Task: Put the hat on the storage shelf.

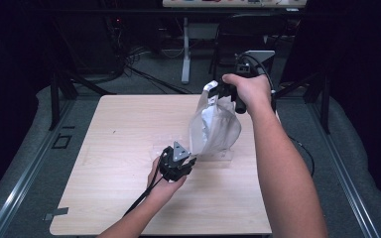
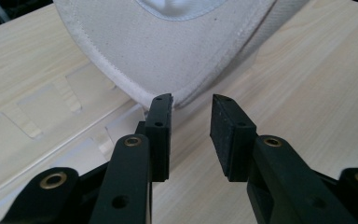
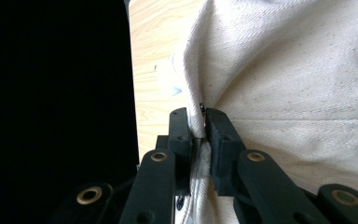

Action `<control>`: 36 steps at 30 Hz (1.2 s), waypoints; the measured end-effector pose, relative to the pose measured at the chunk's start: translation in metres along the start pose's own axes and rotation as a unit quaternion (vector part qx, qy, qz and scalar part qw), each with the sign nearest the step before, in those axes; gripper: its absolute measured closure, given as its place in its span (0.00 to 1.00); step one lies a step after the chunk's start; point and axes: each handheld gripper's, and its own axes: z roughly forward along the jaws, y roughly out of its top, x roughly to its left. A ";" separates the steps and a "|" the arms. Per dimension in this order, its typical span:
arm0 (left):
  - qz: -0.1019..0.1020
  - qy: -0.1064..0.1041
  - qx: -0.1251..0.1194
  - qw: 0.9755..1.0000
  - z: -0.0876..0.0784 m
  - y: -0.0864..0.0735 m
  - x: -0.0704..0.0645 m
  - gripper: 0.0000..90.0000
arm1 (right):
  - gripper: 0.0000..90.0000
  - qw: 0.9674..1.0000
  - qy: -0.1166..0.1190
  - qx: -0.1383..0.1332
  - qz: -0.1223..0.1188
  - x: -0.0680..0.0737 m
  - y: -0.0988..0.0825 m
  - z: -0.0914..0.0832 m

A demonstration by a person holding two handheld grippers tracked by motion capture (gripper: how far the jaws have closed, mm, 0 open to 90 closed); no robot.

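The cloth bag, off-white canvas with a pale shiny panel, hangs above the counter at about two o'clock from its centre, its lowest corner dipping toward the middle. The right claw is clenched on the bag's top edge and carries its weight; in the right gripper view the fabric is bunched tightly between the two pads, with a small dark fitting showing right at the pinch.

The left claw sits at the bag's six o'clock, at the bottom corner. In the left gripper view its jaws stand apart, and the rounded, stitched corner of the bag lies just beyond their tips, slightly toward the left pad; nothing is gripped yet.

The step in hand looks like catching that bottom corner so the bag can be stretched or laid flat. To do it well, the left claw should ease forward toward twelve o'clock in its own view until the seam sits well inside the pads, centred rather than off to one side, and only then clench. Taking the hem rather than the loose cloth should hold better. The right hand should keep steady so the corner does not swing. A clear plastic sheet lies on the counter under the corner; the lower jaw should stay clear of it.
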 end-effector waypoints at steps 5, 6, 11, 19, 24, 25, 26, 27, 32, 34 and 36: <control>0.004 0.008 0.004 1.000 0.003 0.000 0.002 0.85 | 0.90 1.000 0.001 0.002 -0.003 0.001 -0.001 0.000; 0.006 0.012 0.006 1.000 0.003 -0.001 0.002 0.88 | 0.90 1.000 0.001 0.002 -0.003 0.001 -0.001 0.000; -0.012 0.000 0.000 1.000 0.002 -0.003 0.011 0.93 | 0.90 1.000 0.005 0.000 -0.003 0.001 -0.001 -0.002; -0.034 -0.027 -0.012 0.999 0.002 -0.007 0.022 0.95 | 0.90 1.000 0.012 0.002 -0.006 0.003 -0.002 -0.002; -0.049 -0.043 -0.015 0.998 0.003 -0.008 0.028 0.95 | 0.90 1.000 0.017 0.001 -0.007 0.004 -0.002 0.004; -0.051 -0.045 -0.016 0.998 0.003 -0.008 0.029 0.95 | 0.90 1.000 0.016 0.001 -0.008 0.004 -0.001 0.005; -0.051 -0.046 -0.016 0.998 0.003 -0.009 0.029 0.95 | 0.90 1.000 0.017 0.002 -0.009 0.005 -0.001 0.006; -0.048 -0.046 -0.015 0.998 0.003 -0.009 0.029 0.95 | 0.90 1.000 0.017 -0.002 -0.008 0.006 -0.001 0.008; -0.058 -0.051 -0.014 0.997 0.004 -0.011 0.029 0.95 | 0.90 1.000 0.023 0.000 -0.015 0.008 0.000 0.019; -0.055 -0.049 -0.014 0.997 0.003 -0.012 0.029 0.94 | 0.90 1.000 0.025 0.003 -0.015 0.010 0.000 0.023; -0.046 -0.039 -0.019 0.998 0.001 -0.011 0.027 0.86 | 0.90 0.999 0.026 0.004 -0.018 0.012 -0.001 0.028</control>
